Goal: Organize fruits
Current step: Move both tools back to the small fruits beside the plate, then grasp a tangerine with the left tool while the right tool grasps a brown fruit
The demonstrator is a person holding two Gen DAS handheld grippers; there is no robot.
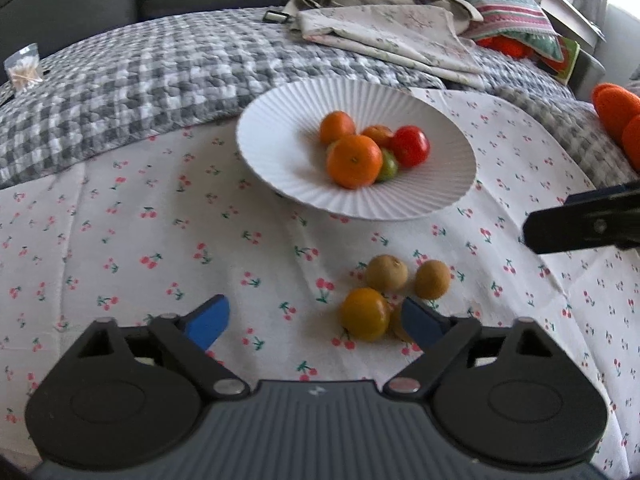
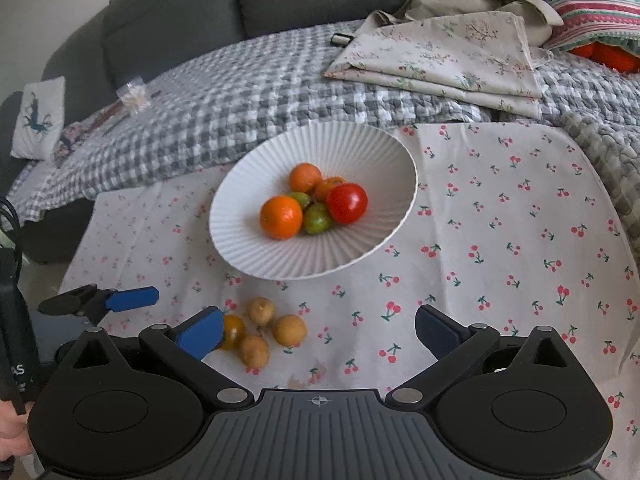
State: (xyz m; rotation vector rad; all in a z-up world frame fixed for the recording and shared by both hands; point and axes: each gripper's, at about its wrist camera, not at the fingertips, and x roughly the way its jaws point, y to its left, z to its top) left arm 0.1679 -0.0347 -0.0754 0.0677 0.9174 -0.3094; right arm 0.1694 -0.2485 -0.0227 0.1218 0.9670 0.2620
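Both tools are empty: my left tool (image 1: pixel 316 322) stands wide apart with nothing between its blue fingers, its right finger just in front of the loose fruit, and my right tool (image 2: pixel 318 330) is spread wide too, over bare cloth.

I judge the yellow-orange fruit (image 1: pixel 365 313) my next pick. It lies near me in a tight cluster with three small brown fruits (image 1: pixel 387 273), on the cherry-print cloth (image 1: pixel 160 240), nearer than the white ribbed bowl (image 1: pixel 280 184). It looks light, smooth-skinned and somewhat soft, so it may roll or bruise; I would close gently across its widest middle. Being nearly round, it has no real long axis, and I cannot tell where its stem points. The brown ones touch or almost touch it, so a nudge could scatter them.

The bowl, further off, holds oranges, a red tomato (image 1: pixel 410 146) and green fruit.
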